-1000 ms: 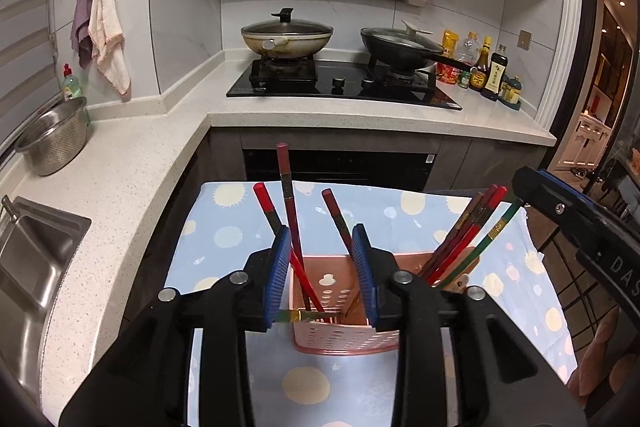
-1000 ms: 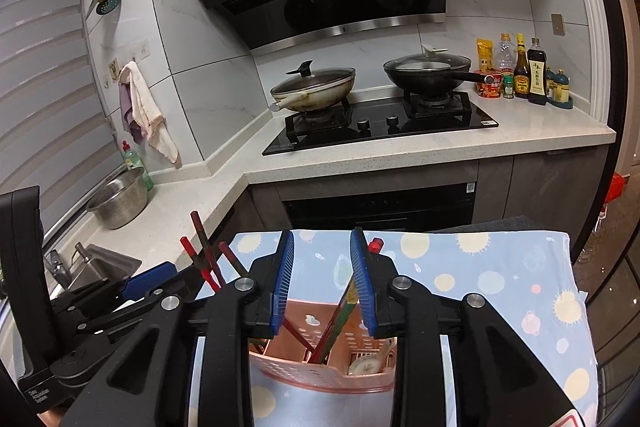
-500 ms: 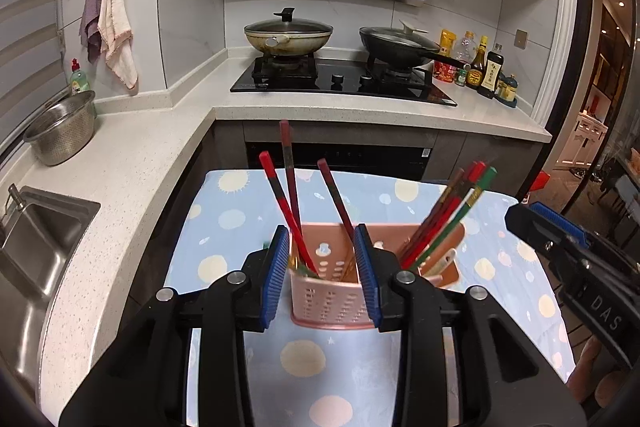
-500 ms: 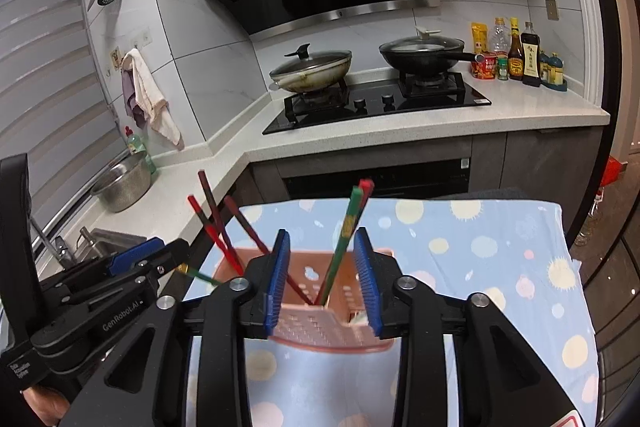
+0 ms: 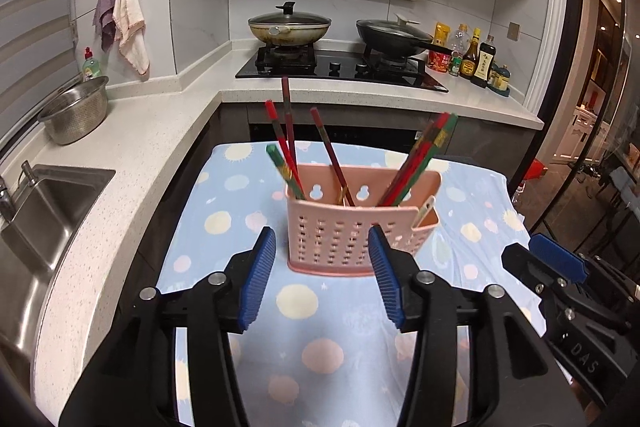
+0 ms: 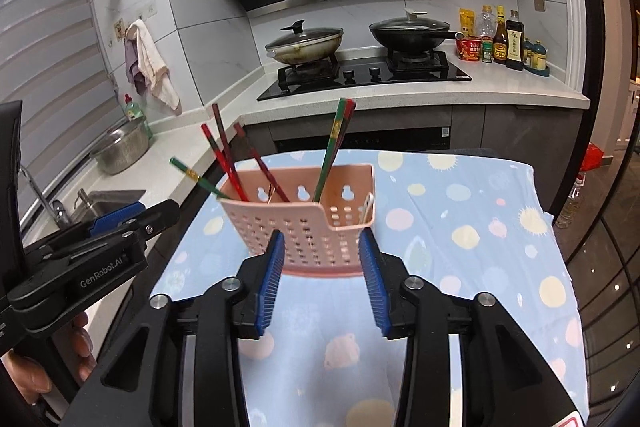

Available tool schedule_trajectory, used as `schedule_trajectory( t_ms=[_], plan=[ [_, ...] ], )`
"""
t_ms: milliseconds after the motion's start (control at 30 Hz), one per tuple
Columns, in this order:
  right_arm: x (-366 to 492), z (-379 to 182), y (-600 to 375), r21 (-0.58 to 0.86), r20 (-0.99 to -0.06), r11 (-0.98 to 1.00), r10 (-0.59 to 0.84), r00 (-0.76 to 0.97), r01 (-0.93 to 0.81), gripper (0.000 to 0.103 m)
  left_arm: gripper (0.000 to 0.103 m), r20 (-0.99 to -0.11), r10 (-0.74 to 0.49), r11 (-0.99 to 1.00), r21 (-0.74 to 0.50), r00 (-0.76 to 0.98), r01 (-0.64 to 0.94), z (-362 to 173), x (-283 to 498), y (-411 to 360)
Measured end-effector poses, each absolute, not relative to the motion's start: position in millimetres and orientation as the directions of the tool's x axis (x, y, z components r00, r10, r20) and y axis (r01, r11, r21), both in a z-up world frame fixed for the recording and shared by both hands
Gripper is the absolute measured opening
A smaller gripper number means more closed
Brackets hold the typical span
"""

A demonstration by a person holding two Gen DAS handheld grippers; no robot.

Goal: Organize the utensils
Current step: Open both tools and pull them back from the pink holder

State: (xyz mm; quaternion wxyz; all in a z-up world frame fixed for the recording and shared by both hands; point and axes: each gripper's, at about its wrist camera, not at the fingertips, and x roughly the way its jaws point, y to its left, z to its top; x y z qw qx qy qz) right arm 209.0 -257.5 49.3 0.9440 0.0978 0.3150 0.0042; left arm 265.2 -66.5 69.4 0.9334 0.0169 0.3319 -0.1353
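A pink perforated utensil holder (image 5: 360,223) stands on a blue dotted cloth (image 5: 320,339); it also shows in the right wrist view (image 6: 308,219). Red and green chopsticks (image 5: 288,147) lean in its left compartment, more chopsticks (image 5: 420,155) in its right one, and a white spoon handle (image 5: 426,209) sticks out at the right end. My left gripper (image 5: 322,273) is open and empty, just in front of the holder. My right gripper (image 6: 322,281) is open and empty, also just in front of it.
An L-shaped white counter carries a steel colander (image 5: 74,109), a sink (image 5: 36,211), a hob with two pans (image 5: 340,31) and sauce bottles (image 5: 472,57). The cloth-covered table's right edge drops off near a dark doorway (image 5: 592,147).
Both grippers have drawn back and up from the holder, which now stands farther ahead. Their jaws have opened wider. A green chopstick now leans in the left compartment.
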Motion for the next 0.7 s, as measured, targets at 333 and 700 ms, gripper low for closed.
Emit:
schedule_trajectory(
  t_ms=[333, 700],
  plan=[
    [167, 44, -248, 0.163, -0.622, 0.984, 0.050, 0.781, 0.067, 0.061, 0.076, -0.629, -0.171, 0.977, -0.008, 0.759, 0.213, 61, 222, -60],
    [148, 34, -251, 0.146, -0.651, 0.981, -0.003, 0.759, 0.128, 0.080, 0.093, -0.656, -0.140, 0.982, 0.006, 0.742, 0.190, 51, 199, -57]
  ],
)
